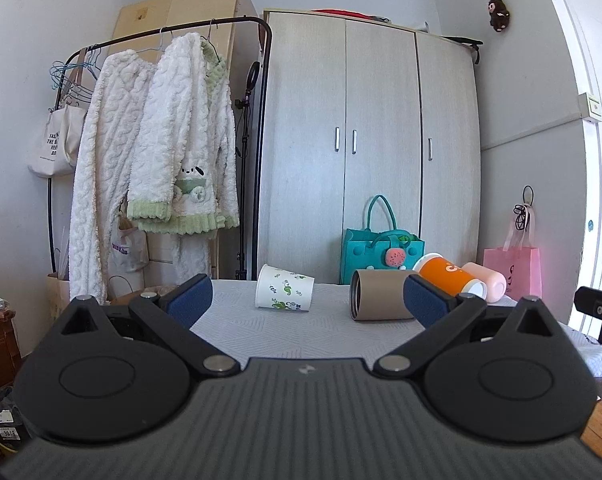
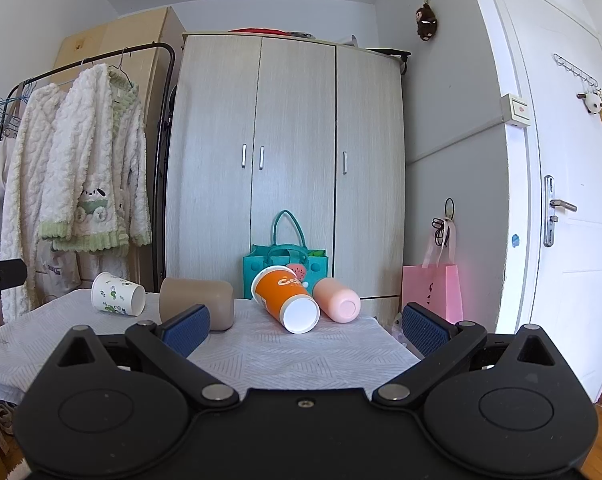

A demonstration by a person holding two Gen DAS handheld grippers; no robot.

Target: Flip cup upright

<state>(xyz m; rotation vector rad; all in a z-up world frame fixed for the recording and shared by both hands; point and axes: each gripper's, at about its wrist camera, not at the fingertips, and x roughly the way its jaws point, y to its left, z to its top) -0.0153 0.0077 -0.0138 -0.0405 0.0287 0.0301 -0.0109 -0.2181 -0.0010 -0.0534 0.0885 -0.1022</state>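
Several cups lie on their sides on the white-clothed table (image 1: 285, 332). A white paper cup with green leaves (image 1: 285, 294) (image 2: 117, 294) lies at the left. A tan tumbler (image 1: 381, 295) (image 2: 197, 305) lies beside it. An orange cup (image 1: 447, 280) (image 2: 285, 299) and a pink cup (image 1: 487, 286) (image 2: 337, 299) lie at the right, touching. My left gripper (image 1: 307, 300) is open and empty, short of the cups. My right gripper (image 2: 305, 324) is open and empty, facing the orange cup from a distance.
A teal bag (image 1: 379, 254) (image 2: 285, 264) and a pink bag (image 1: 513, 272) (image 2: 433, 290) stand behind the table before a wardrobe (image 1: 365, 148). A clothes rack with white robes (image 1: 157, 168) is at the left. A door (image 2: 573, 208) is at the right.
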